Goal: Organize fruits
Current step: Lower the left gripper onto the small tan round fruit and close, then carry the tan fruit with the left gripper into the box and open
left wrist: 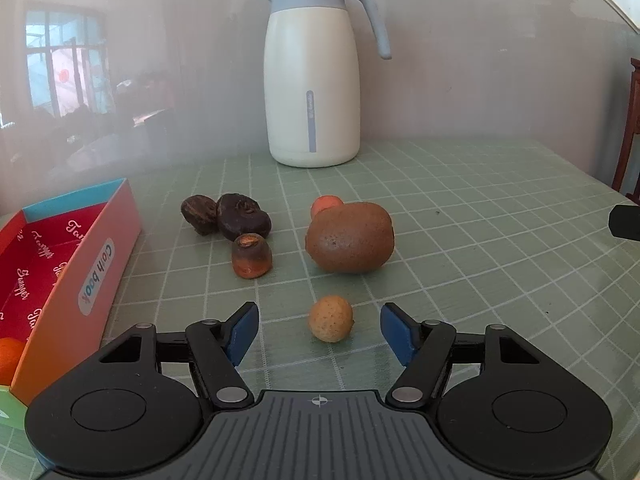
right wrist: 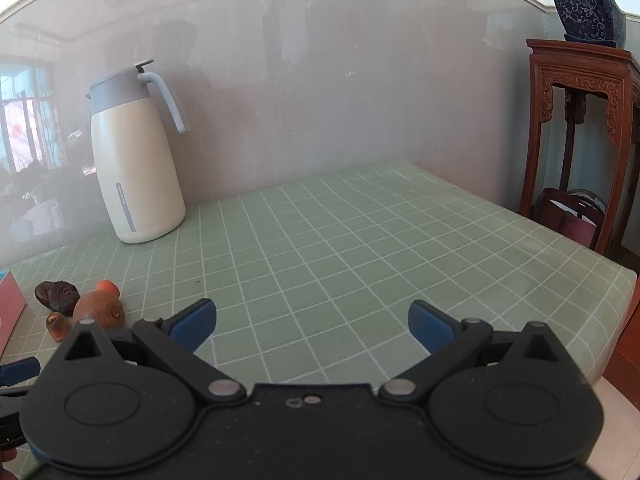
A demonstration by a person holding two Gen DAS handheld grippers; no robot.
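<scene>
Your left gripper (left wrist: 319,326) has its jaws partly apart, with the small tan fruit (left wrist: 331,319) lying between the blue pads (left wrist: 244,330) in the lower middle of the left wrist view; neither pad touches it, and there is a gap on each side. Just above it in the frame sits the brown kiwi (left wrist: 350,237), with a small orange fruit (left wrist: 326,205) half hidden behind it. Three dark fruits (left wrist: 228,218) cluster left of centre. The open box (left wrist: 86,264) runs along the left edge, one orange fruit (left wrist: 9,356) inside it at the lower left. The white jug (left wrist: 313,80) stands at the upper middle against the wall.

Your right gripper (right wrist: 312,326) hangs wide open and holds nothing. In its view the green checked tablecloth (right wrist: 360,240) is bare through the centre and right, ending at the table's edge on the right, beside the wooden stand (right wrist: 580,120).
</scene>
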